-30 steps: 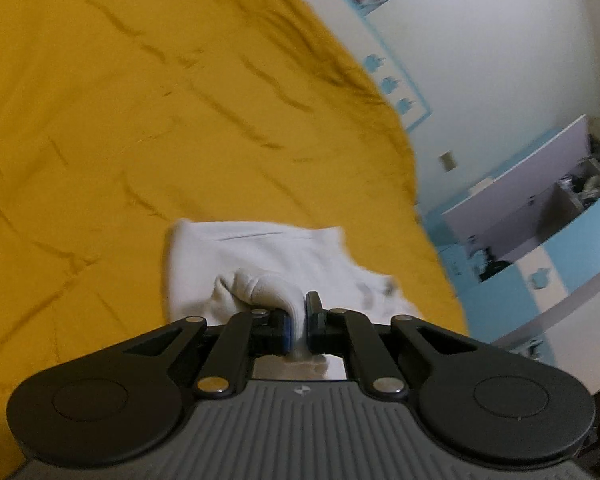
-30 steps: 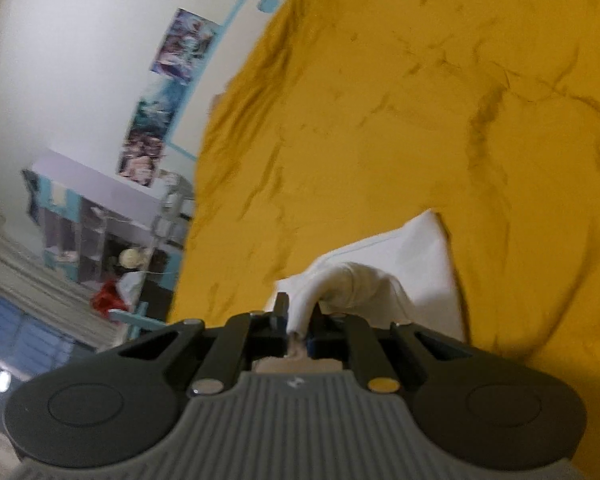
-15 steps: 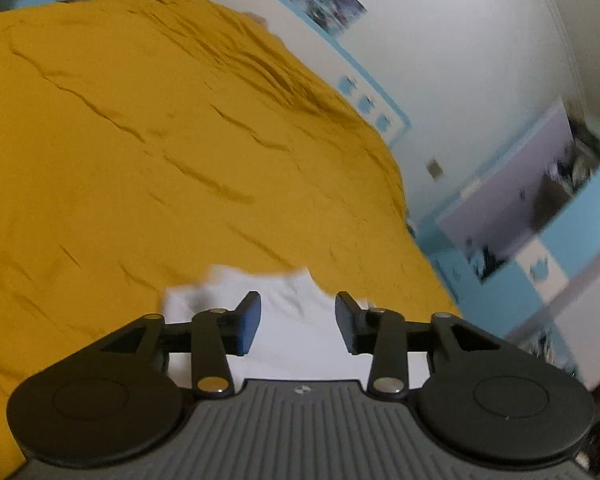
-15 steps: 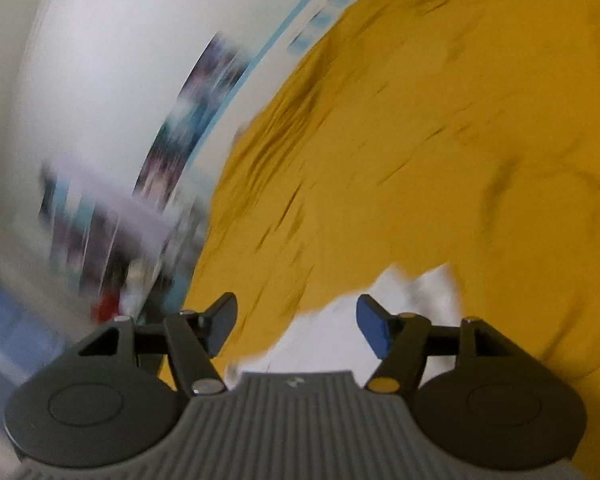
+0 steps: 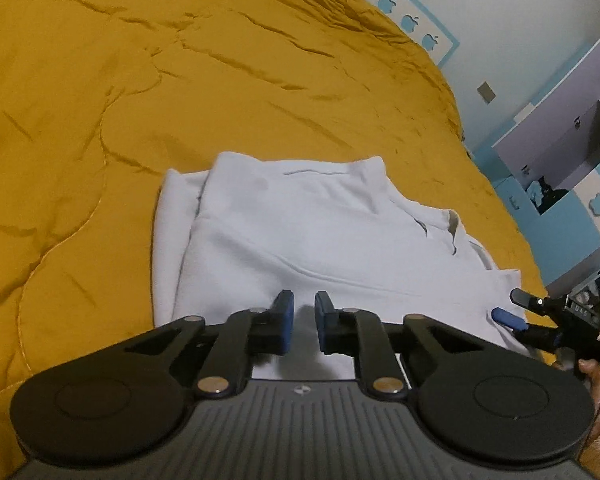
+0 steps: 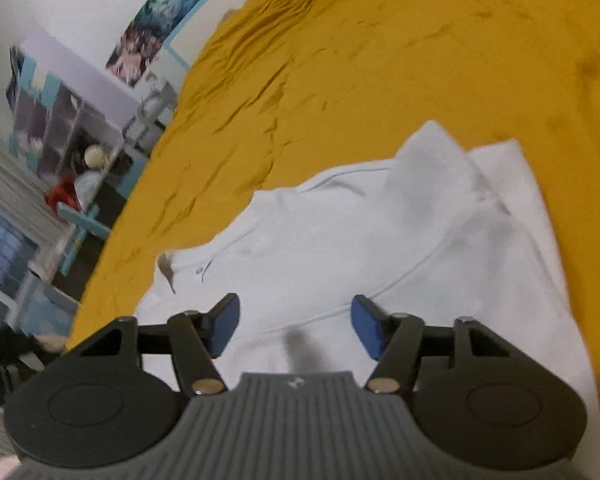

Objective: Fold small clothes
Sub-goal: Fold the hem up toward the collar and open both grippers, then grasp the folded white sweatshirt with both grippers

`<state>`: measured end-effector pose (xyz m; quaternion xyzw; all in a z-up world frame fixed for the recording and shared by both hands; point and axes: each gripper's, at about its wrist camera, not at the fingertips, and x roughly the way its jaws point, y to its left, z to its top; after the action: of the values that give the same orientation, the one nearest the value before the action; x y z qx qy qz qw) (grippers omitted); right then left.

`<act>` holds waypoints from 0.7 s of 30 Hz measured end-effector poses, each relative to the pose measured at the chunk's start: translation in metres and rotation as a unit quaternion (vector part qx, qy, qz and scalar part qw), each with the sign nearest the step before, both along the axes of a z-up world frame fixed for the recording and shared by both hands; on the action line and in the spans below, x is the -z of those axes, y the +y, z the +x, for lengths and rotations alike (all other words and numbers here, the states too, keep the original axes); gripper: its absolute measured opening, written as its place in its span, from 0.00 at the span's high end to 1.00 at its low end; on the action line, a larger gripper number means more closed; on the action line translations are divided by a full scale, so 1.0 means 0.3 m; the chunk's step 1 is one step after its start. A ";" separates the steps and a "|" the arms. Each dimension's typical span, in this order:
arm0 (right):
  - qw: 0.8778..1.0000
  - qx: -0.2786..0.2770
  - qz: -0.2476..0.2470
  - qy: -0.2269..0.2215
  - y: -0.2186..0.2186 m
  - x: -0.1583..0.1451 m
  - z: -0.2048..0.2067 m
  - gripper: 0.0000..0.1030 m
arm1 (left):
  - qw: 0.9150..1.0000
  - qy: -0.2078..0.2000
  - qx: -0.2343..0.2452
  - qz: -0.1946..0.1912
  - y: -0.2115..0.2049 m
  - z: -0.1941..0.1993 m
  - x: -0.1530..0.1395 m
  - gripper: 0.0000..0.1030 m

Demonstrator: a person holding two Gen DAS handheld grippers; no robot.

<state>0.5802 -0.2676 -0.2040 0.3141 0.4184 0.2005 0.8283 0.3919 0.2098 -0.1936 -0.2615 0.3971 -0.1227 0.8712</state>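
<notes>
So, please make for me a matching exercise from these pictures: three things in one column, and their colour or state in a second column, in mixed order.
Things:
1. bedspread
2. folded garment
3. left gripper

Colour or state:
A. white, lying flat
B. narrow gap, jaws closing with nothing between them
C. mustard yellow, wrinkled

Pairs: 1-C, 2-A, 3-B

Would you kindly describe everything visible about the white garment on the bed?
The white garment is soft knit fabric, folded into a rough rectangle with layered edges on one side and a collar with a small tag near the other. It lies flat on the mustard quilt, slightly creased. Neither hand-held gripper grips it.
</notes>
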 end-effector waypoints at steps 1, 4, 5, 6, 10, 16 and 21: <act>1.000 0.003 0.002 0.002 -0.009 0.011 -0.007 0.51 | 1.000 0.001 0.001 0.001 0.004 -0.001 0.000 0.84; 1.000 0.013 0.002 0.008 -0.015 0.008 -0.022 0.51 | 1.000 -0.001 0.001 0.012 -0.011 0.004 -0.015 0.84; 1.000 0.025 0.005 0.014 -0.014 -0.006 -0.030 0.49 | 1.000 0.000 -0.001 0.014 -0.019 0.002 -0.027 0.83; 0.999 0.032 0.011 0.016 -0.007 -0.032 -0.043 0.42 | 1.000 0.000 -0.005 0.022 -0.027 -0.007 -0.040 0.81; 0.999 0.032 0.041 -0.013 -0.015 -0.189 -0.164 0.38 | 0.999 -0.026 -0.014 0.043 -0.075 -0.083 -0.168 0.58; 0.996 0.042 0.056 -0.056 -0.060 -0.368 -0.527 0.25 | 1.000 -0.021 -0.011 0.012 -0.158 -0.396 -0.289 0.20; 0.996 0.055 0.061 -0.021 -0.127 -0.339 -0.751 0.25 | 0.992 -0.004 -0.060 -0.112 -0.096 -0.613 -0.233 0.20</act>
<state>0.3550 -0.3058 -0.1025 0.3824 0.3700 0.1864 0.8259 0.2081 0.1811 -0.1238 -0.3804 0.3606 -0.1155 0.8437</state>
